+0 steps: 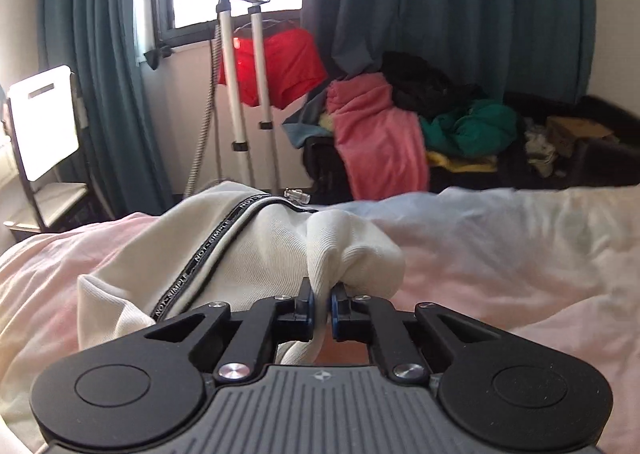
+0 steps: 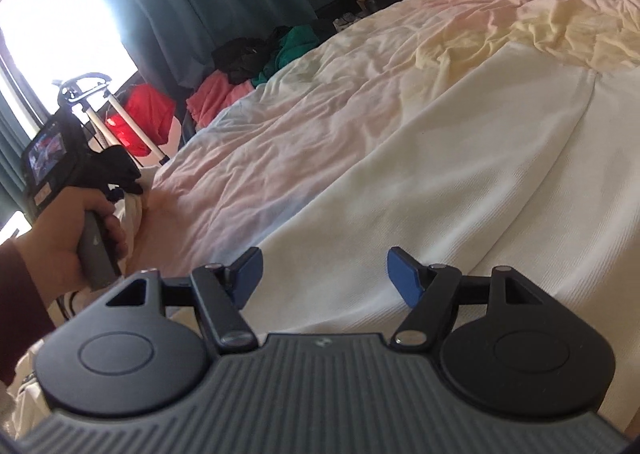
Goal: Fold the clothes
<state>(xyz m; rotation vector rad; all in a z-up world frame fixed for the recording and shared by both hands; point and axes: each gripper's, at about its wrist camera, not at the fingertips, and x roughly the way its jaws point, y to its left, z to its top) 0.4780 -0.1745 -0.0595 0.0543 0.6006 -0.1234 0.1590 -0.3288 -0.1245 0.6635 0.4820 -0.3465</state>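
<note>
The white garment [image 1: 248,254] lies spread on the bed [image 1: 500,246], one bunched end lifted so it can be carried over for a fold. The left gripper [image 1: 322,300] is clamped tight on that bunch, cloth squeezed between its fingers. The right gripper [image 2: 322,274] hangs wide open and empty just above the flat part of the garment [image 2: 460,174], likely ready to pinch another edge.
</note>
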